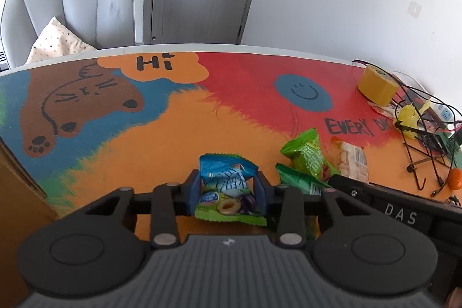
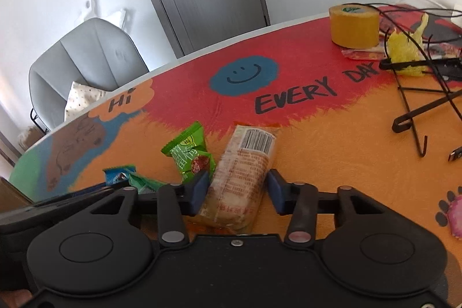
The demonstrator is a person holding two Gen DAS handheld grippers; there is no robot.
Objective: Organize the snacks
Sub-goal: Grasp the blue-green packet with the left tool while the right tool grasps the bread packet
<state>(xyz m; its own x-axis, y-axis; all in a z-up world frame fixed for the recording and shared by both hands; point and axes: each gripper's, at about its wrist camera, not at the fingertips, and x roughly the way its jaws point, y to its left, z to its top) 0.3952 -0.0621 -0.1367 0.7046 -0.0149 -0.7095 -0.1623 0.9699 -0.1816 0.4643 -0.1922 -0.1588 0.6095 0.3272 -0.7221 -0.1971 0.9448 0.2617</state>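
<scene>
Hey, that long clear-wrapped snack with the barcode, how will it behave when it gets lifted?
The clear-wrapped snack probably stays fairly stiff, since it looks like one firm block. Its glossy film may slip between the right gripper fingers. It looks flat-sided, so it is unlikely to roll.

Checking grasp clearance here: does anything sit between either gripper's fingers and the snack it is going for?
Nothing visible does. The left gripper has its fingers on either side of the blue snack packet, and the right gripper straddles the barcoded clear-wrapped snack. A green packet lies just outside the right gripper, not between.
</scene>
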